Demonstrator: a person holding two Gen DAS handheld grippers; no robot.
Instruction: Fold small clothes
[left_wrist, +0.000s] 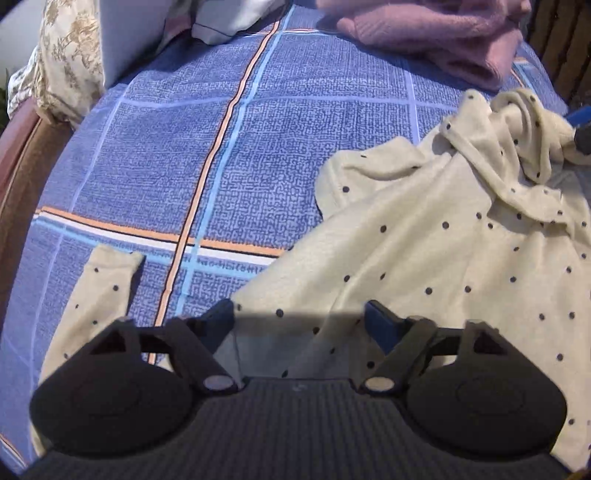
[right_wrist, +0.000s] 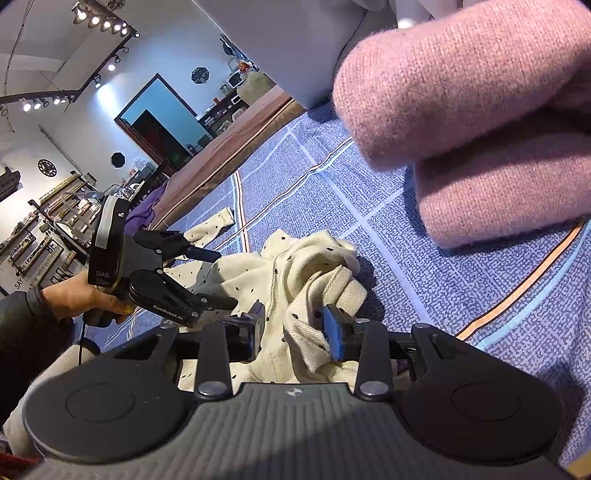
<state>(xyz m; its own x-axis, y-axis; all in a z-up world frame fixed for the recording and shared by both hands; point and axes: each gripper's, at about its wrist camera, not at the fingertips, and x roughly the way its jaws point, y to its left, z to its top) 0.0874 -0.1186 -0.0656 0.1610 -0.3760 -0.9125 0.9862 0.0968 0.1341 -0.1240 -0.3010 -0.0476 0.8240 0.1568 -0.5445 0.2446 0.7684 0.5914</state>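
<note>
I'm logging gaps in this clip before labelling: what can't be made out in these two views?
- Left wrist view: dotted cream garment, lower part hidden under the left hand-held gripper; right side cut off by the edge.
- Right wrist view: bunched cloth hides whether the right hand-held gripper pinches it.
- Pink sweater: cropped in both views.
</note>
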